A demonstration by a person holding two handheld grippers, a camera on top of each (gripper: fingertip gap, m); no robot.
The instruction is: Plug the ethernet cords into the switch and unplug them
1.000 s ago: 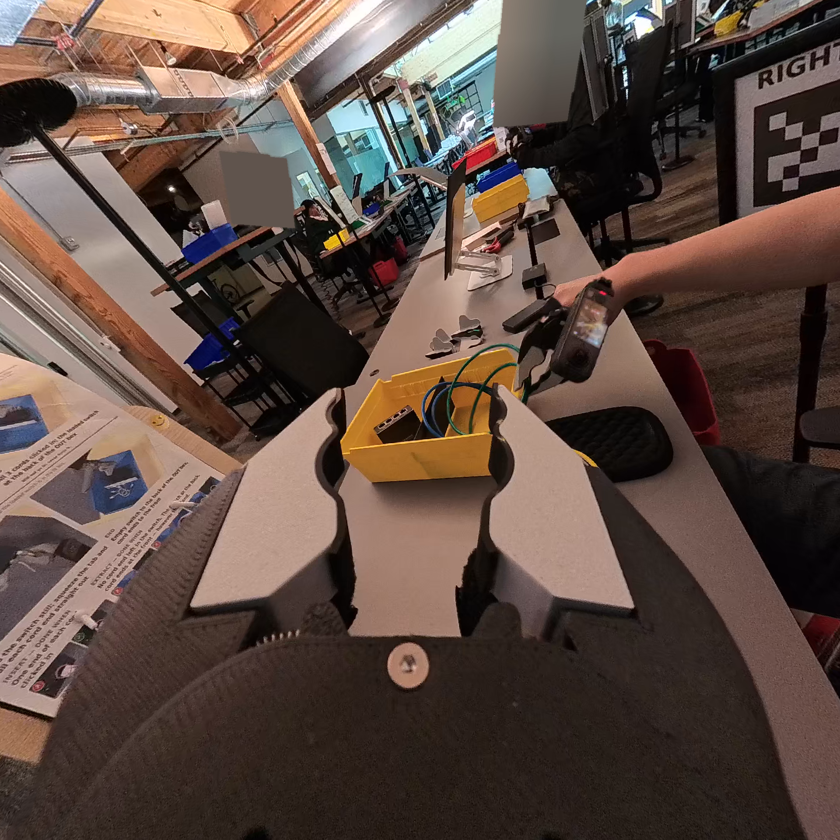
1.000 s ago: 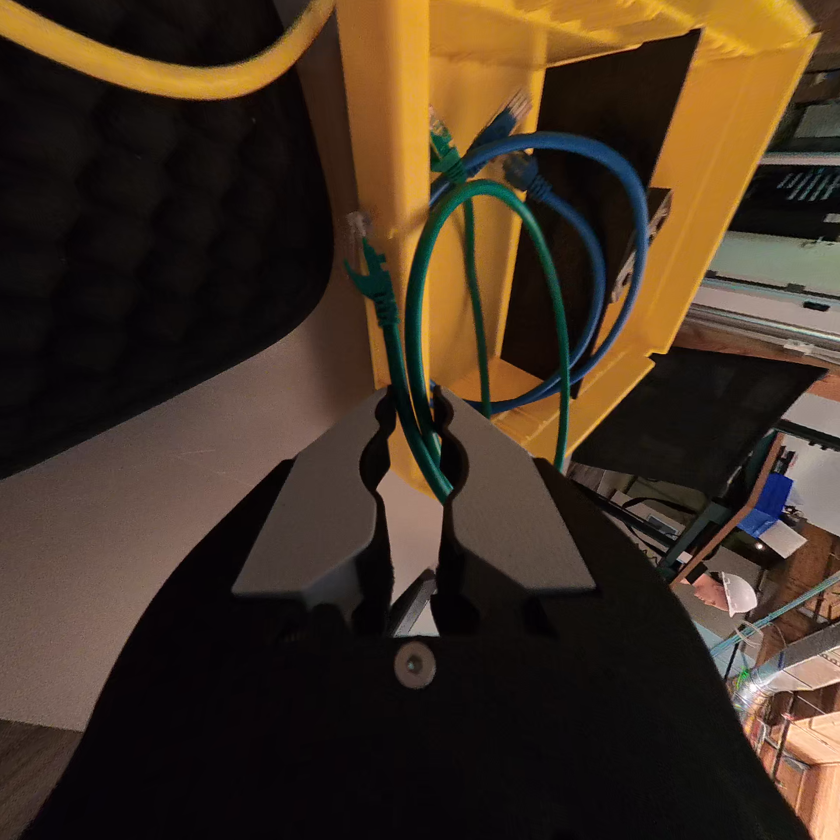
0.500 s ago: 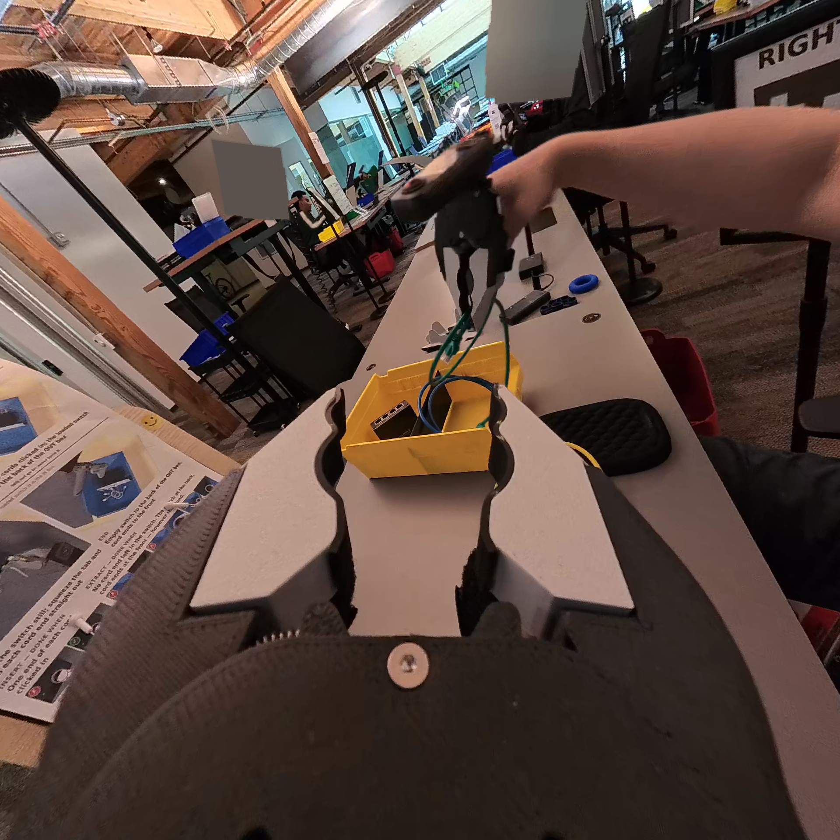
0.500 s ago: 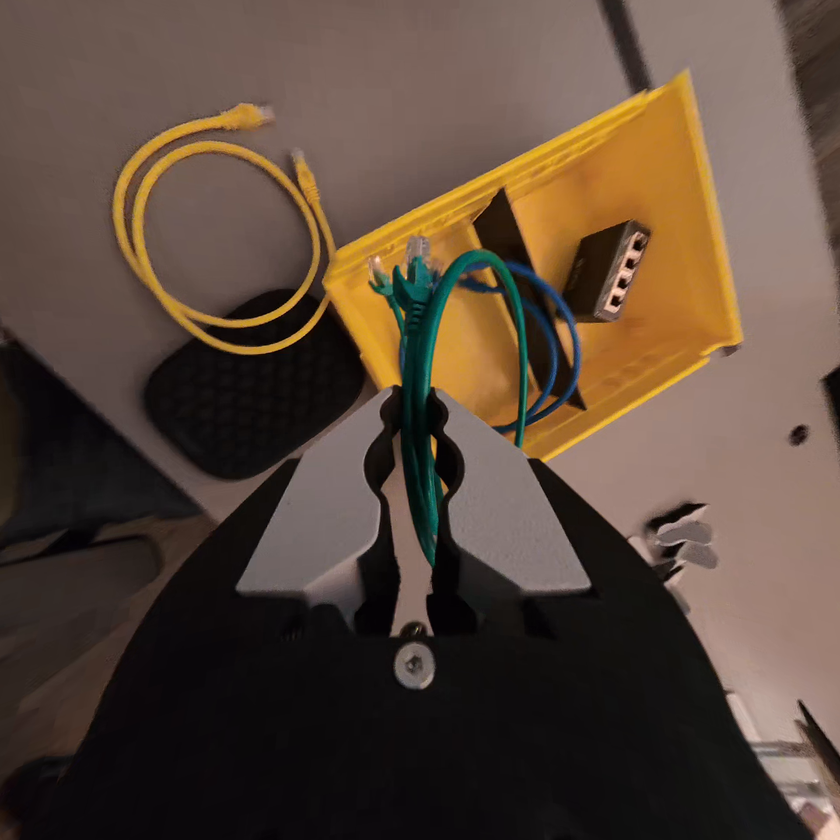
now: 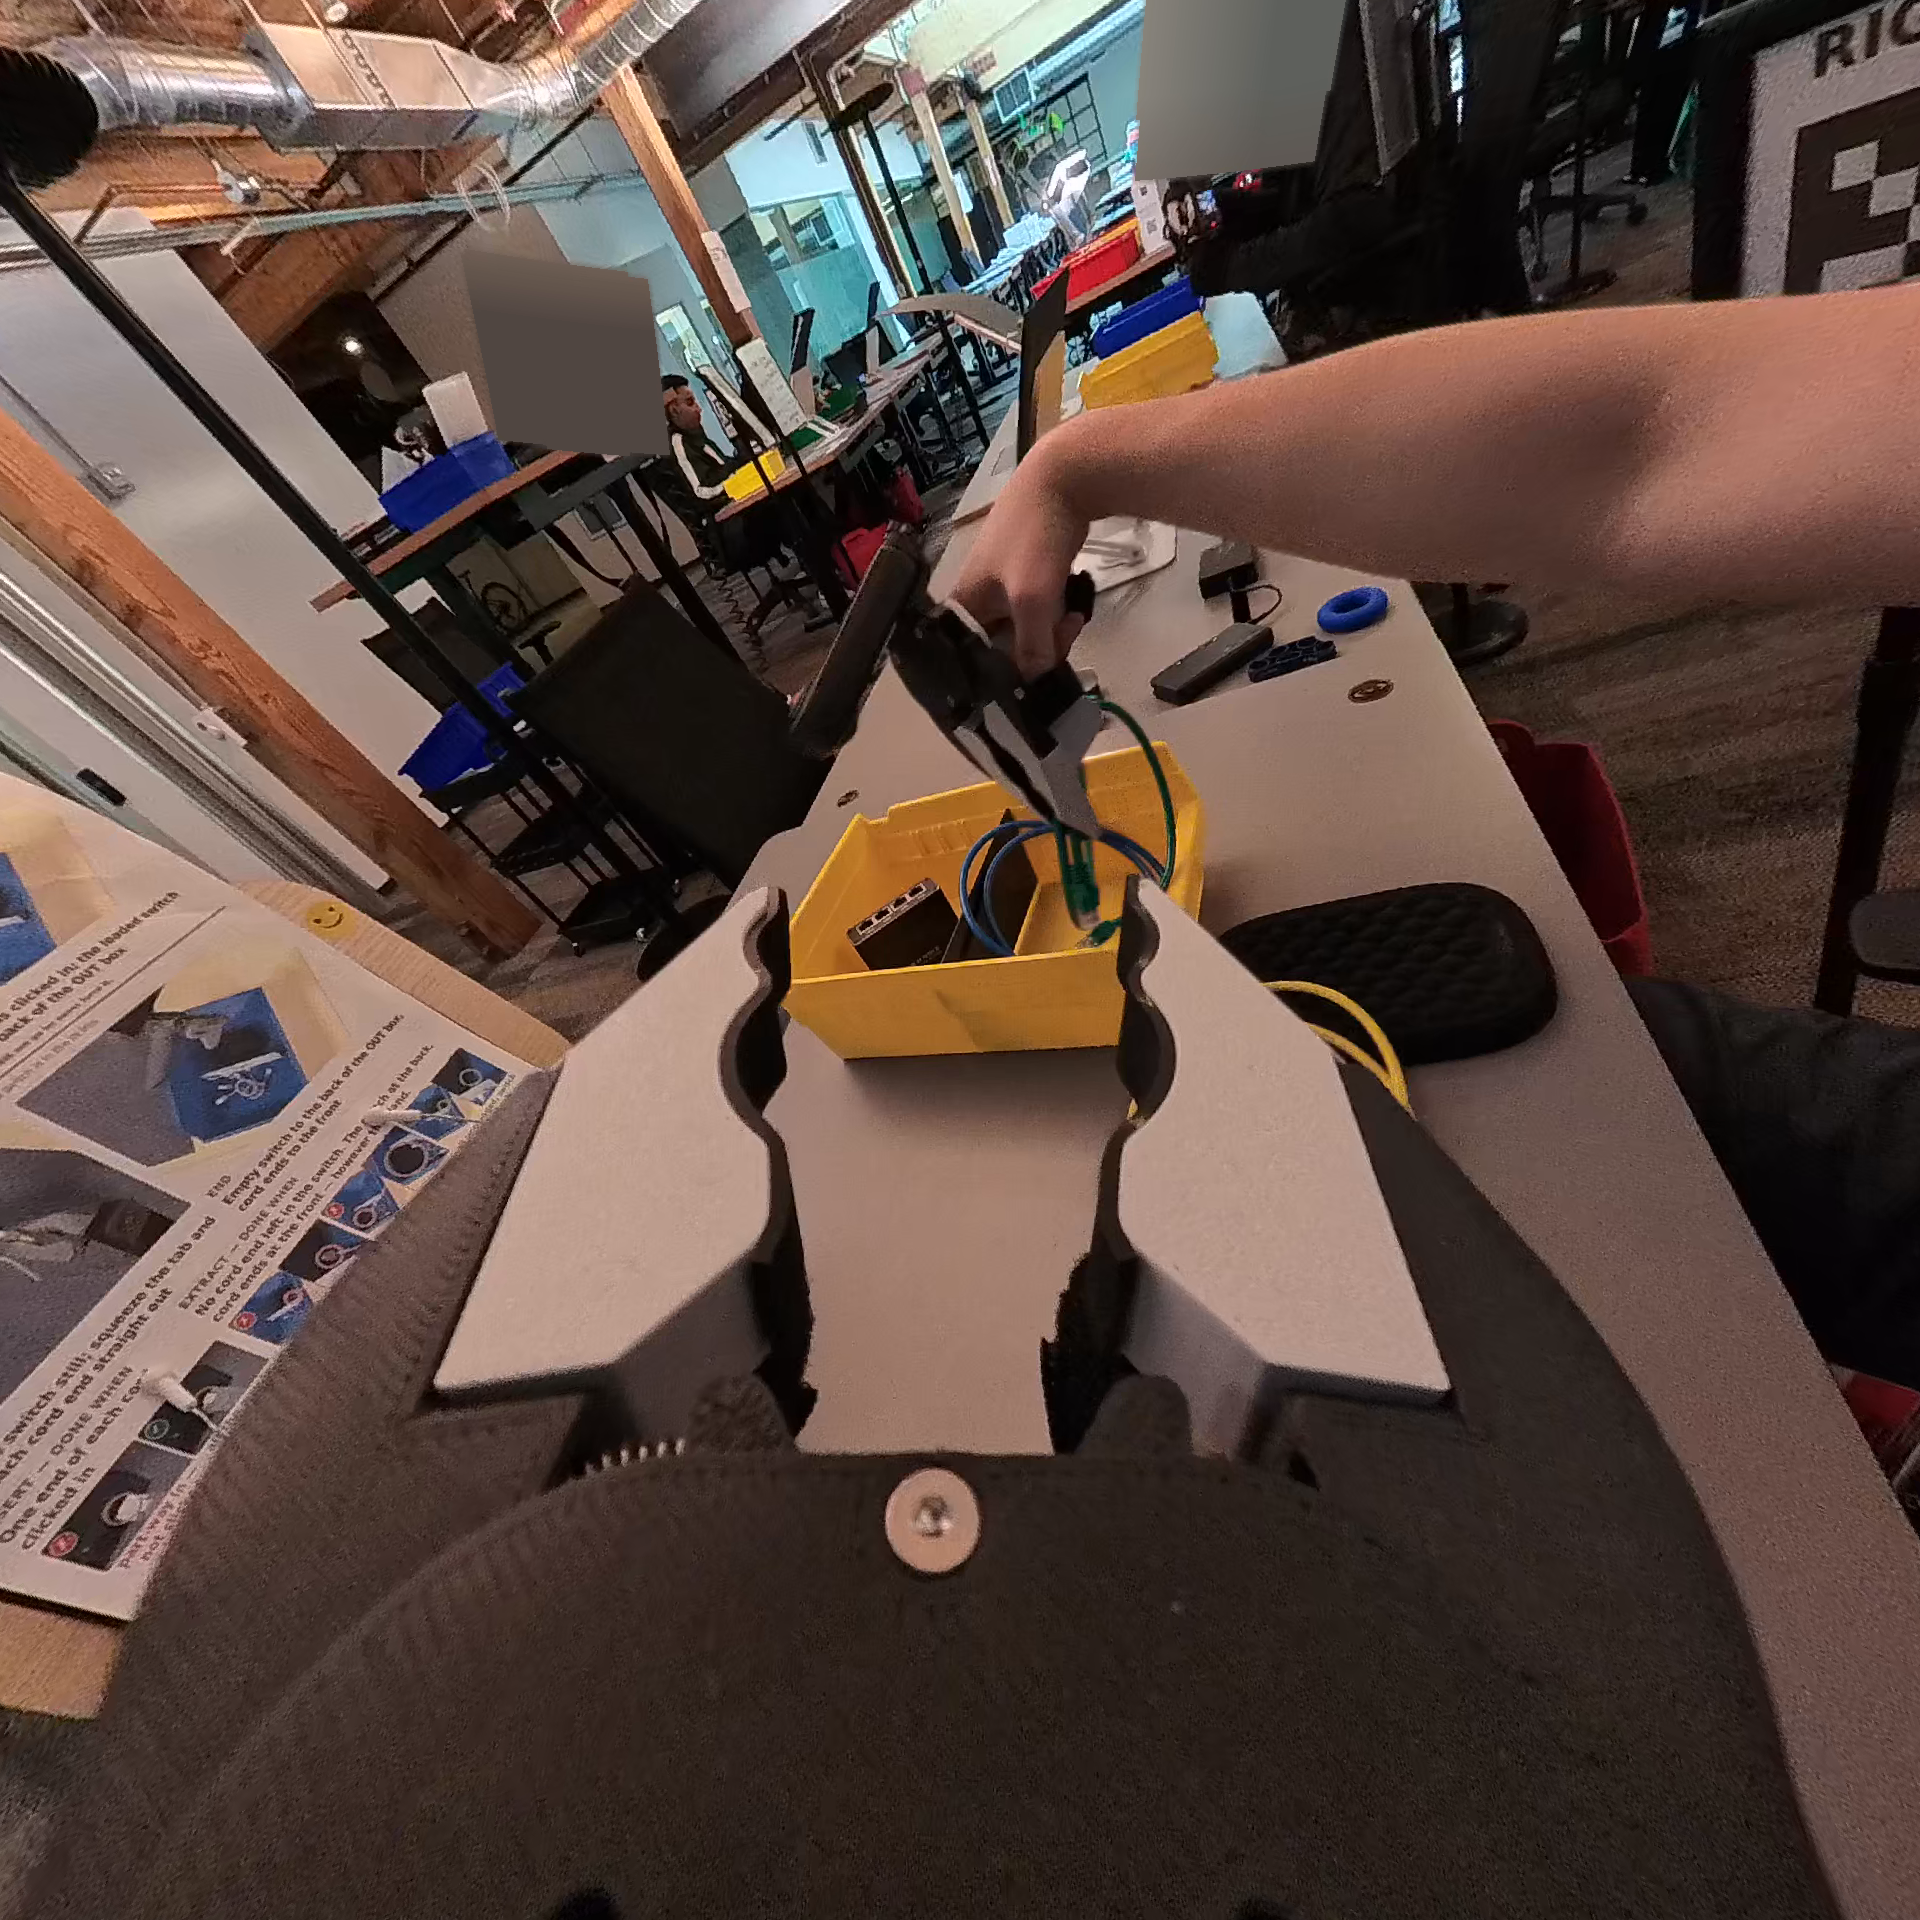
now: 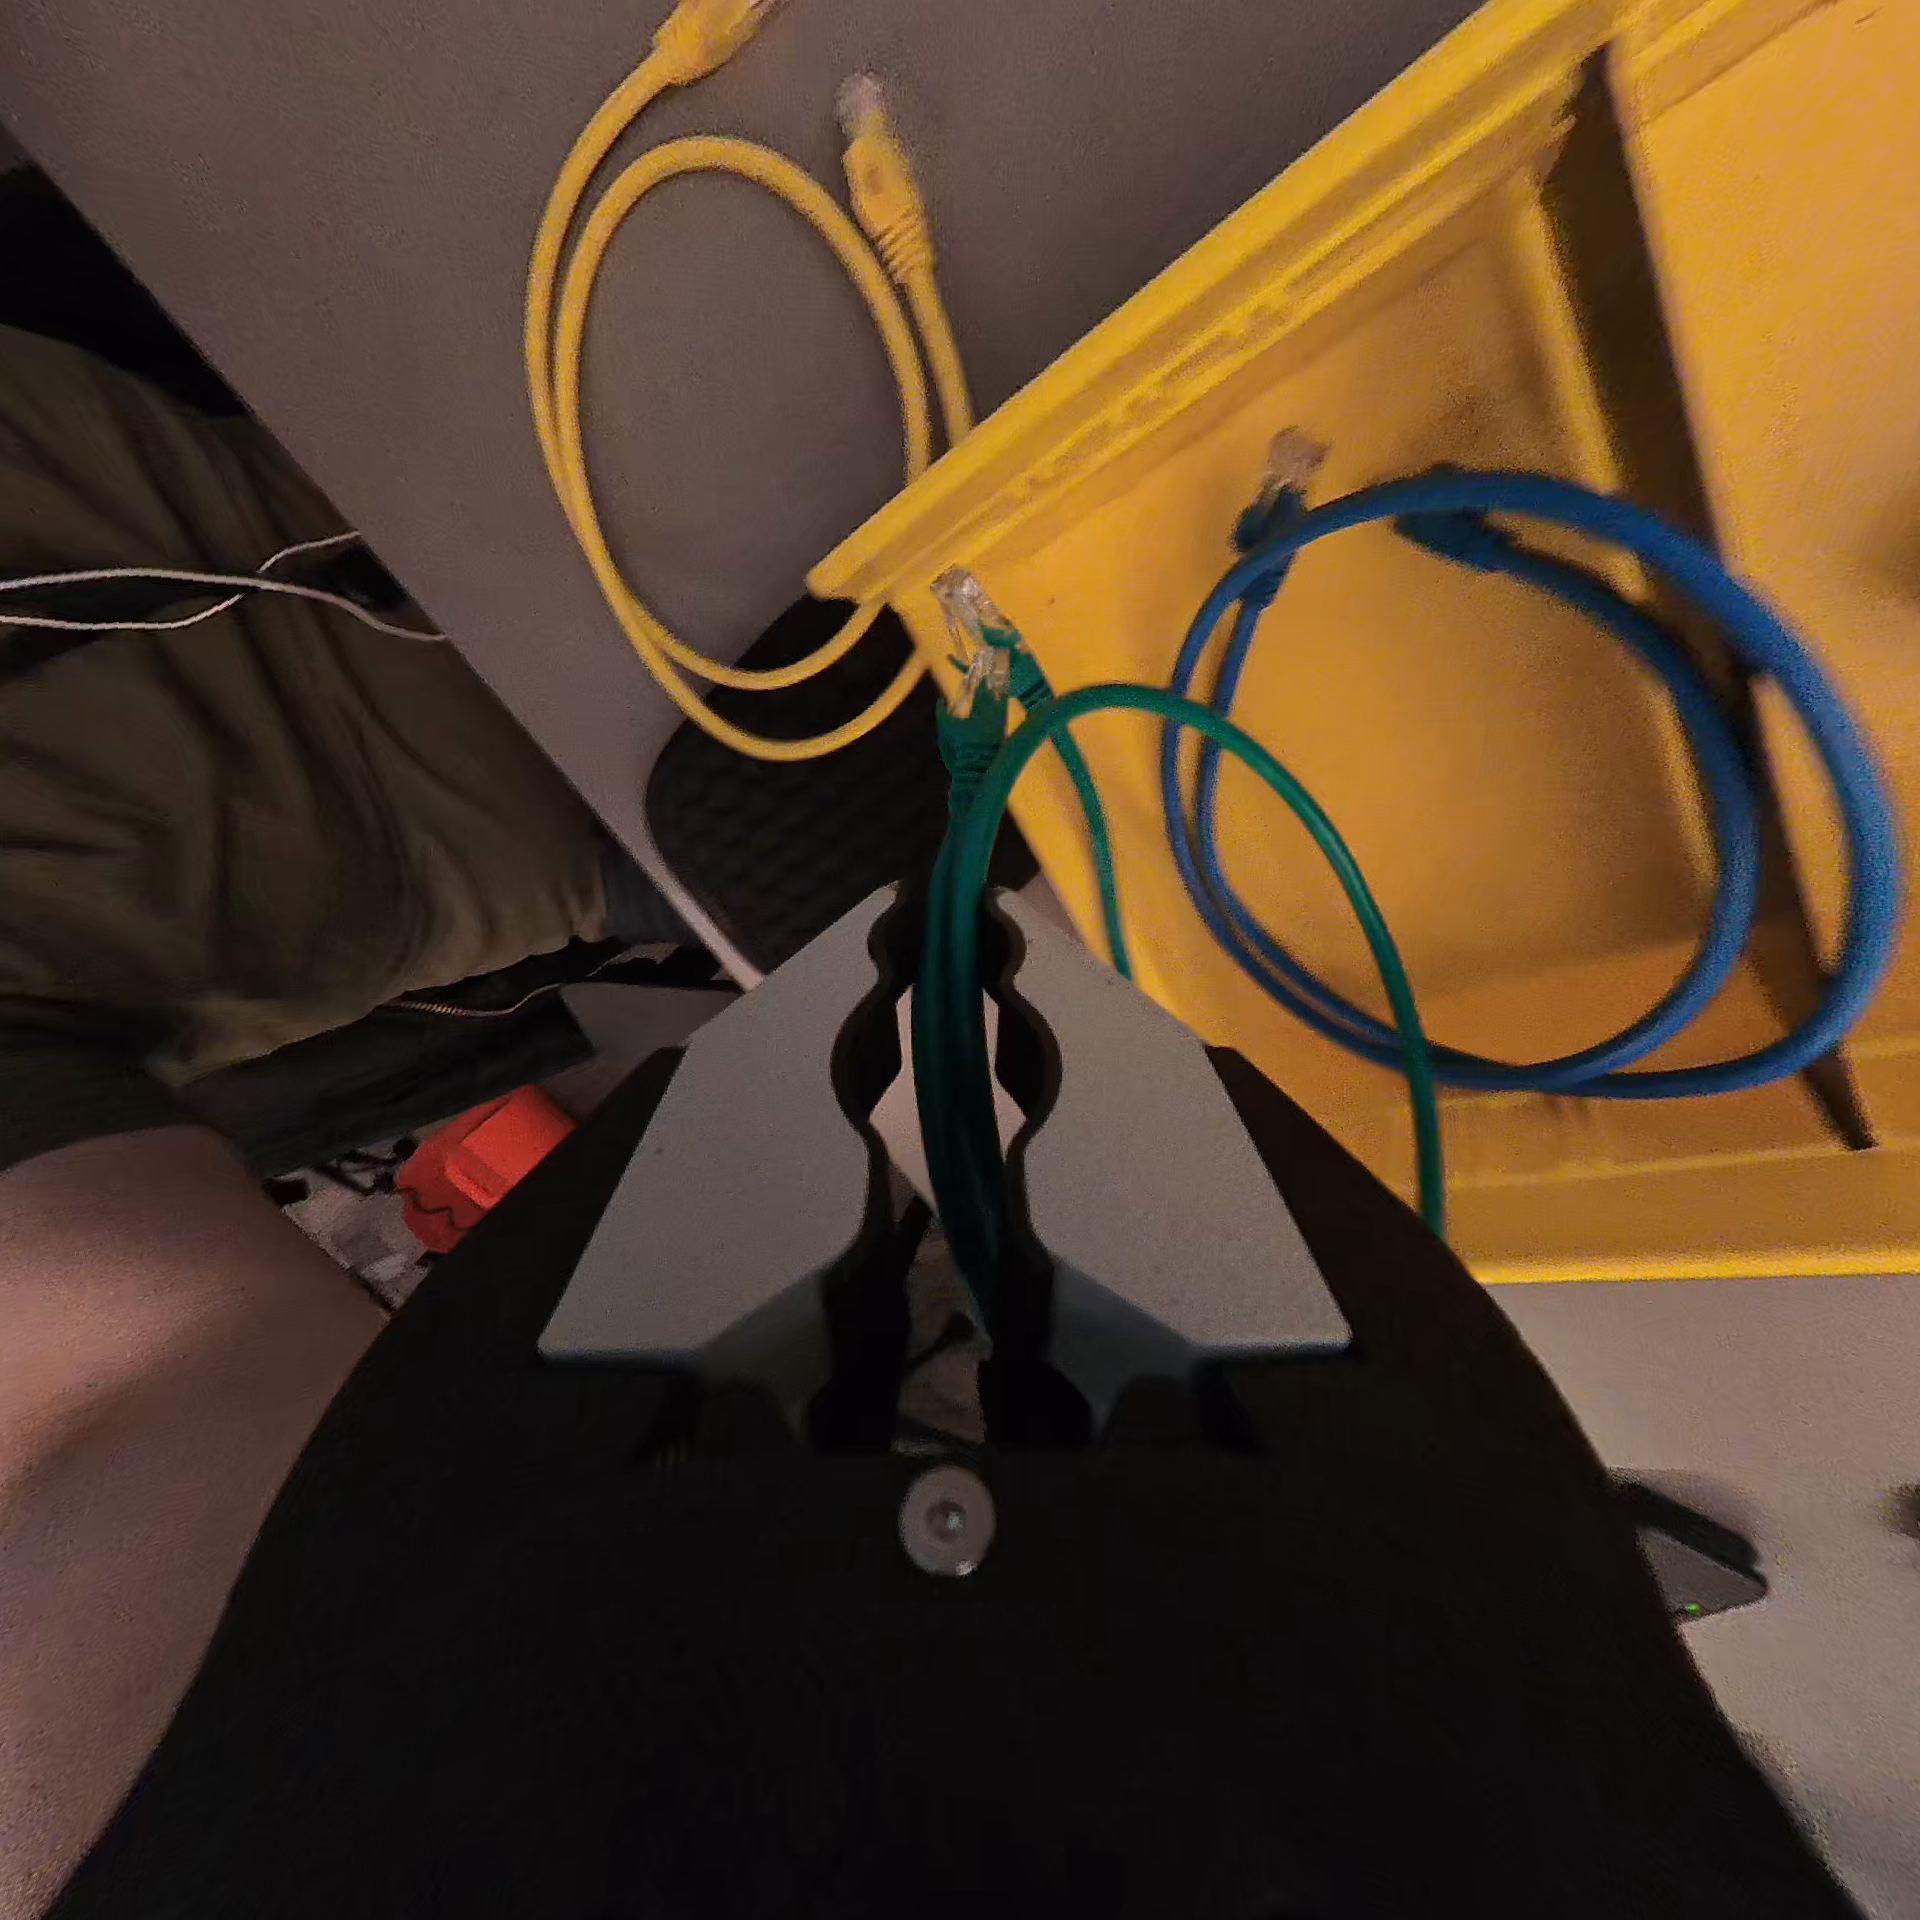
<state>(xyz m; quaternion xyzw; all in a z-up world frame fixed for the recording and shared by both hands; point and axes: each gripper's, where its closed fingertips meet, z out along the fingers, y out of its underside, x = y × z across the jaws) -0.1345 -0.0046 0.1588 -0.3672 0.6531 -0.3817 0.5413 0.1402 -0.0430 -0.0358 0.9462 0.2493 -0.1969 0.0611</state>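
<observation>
My right gripper (image 6: 943, 925) is shut on a green ethernet cord (image 6: 961, 997) and holds it above the yellow bin (image 6: 1351, 790); both green plugs hang past its tips. It also shows in the left wrist view (image 5: 1070, 810), over the bin (image 5: 966, 1008), with the green cord (image 5: 1081, 883) dangling. A blue cord (image 6: 1704, 790) lies coiled in the bin (image 5: 997, 894). The dark switch (image 5: 902, 923) sits in the bin's left compartment. A yellow cord (image 6: 727, 436) lies on the table (image 5: 1361, 1029). My left gripper (image 5: 943, 997) is open and empty, short of the bin.
A black textured pad (image 5: 1403, 966) lies right of the bin. An instruction sheet (image 5: 156, 1195) lies at left. A blue ring (image 5: 1356, 608) and small black devices (image 5: 1210, 660) sit farther along the table. A person's forearm (image 5: 1455, 436) reaches across from the right. The tips of one gripper are about 35 cm away from the tips of the other.
My right gripper has lifted the green cord out of the bin, swung over it, then come down closer to its near right corner. My left gripper has stayed open and still.
</observation>
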